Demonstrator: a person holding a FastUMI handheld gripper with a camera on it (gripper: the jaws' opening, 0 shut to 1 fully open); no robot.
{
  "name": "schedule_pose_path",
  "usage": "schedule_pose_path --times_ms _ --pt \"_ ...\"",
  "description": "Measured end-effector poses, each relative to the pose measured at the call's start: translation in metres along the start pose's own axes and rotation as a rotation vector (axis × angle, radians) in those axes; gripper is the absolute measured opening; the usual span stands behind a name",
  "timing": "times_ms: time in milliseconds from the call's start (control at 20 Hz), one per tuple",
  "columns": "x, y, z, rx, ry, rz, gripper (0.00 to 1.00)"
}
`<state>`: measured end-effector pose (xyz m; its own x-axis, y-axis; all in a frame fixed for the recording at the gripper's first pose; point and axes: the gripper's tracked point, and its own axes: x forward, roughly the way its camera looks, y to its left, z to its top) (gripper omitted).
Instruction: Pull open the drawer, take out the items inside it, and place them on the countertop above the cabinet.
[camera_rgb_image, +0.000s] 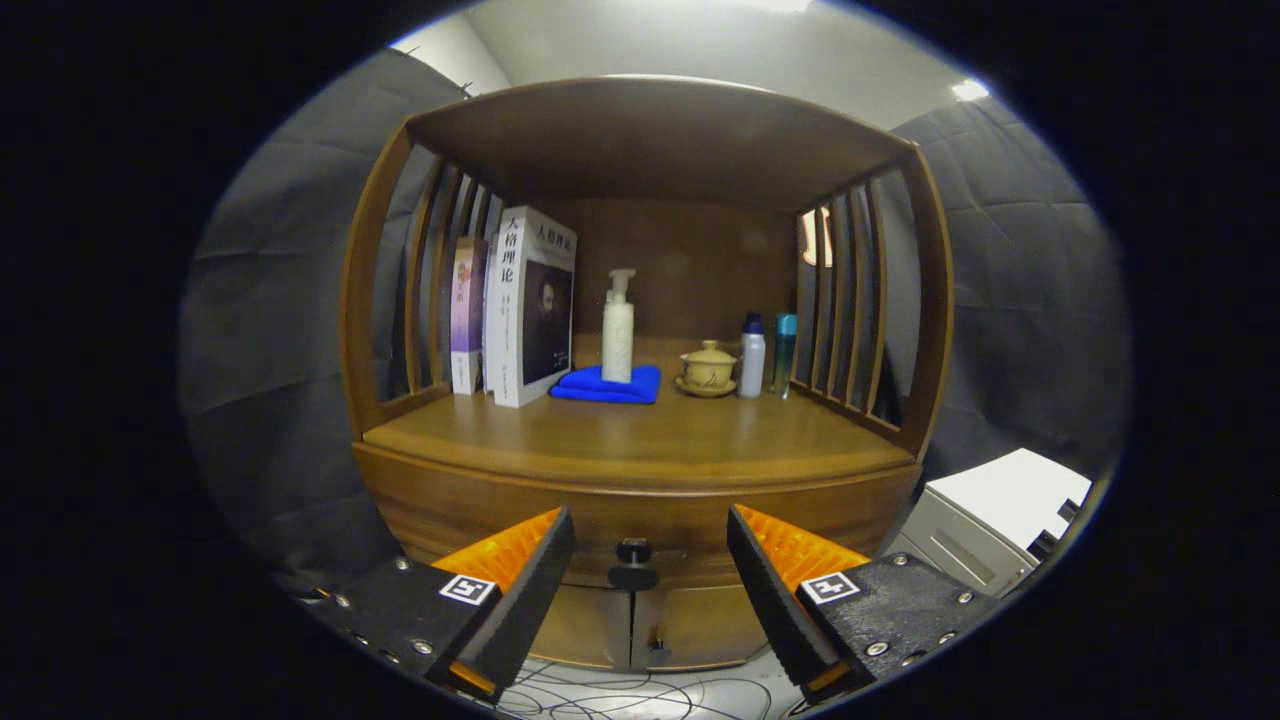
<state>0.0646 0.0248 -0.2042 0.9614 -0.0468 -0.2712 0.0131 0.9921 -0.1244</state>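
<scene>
A brown wooden cabinet faces me, its drawer (480, 505) closed flush under the countertop (640, 435). The drawer's dark round knob (633, 562) sits just ahead of my gripper (650, 545), in the gap between the two fingers, which stand wide apart without touching it. The gripper is open and holds nothing. The drawer's contents are hidden.
On the countertop stand books (530, 305) at the left, a white pump bottle (618, 328) on a folded blue cloth (606, 385), a small lidded teacup (708, 368) and two slim bottles (766, 354). Slatted sides and a top shelf enclose it. Lower doors (640, 625) lie beneath; a white box (990, 520) stands right.
</scene>
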Motion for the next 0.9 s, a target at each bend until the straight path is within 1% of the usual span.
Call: schedule_pose_path --times_ms 100,250,450,650,750,850,900 --pt "0.009 0.006 -0.016 -0.002 0.01 0.001 0.95" --pt "0.025 0.005 -0.031 0.02 -0.012 -0.029 0.95" --pt "0.042 0.004 -0.046 0.018 -0.02 -0.031 0.95" --pt "0.06 0.006 -0.07 0.029 0.029 -0.014 0.94" --pt "0.066 0.007 -0.074 0.036 0.033 -0.01 0.89" --pt "0.07 0.003 -0.078 0.022 0.035 -0.025 0.83" --pt "0.073 0.005 -0.078 0.022 0.037 -0.012 0.74"
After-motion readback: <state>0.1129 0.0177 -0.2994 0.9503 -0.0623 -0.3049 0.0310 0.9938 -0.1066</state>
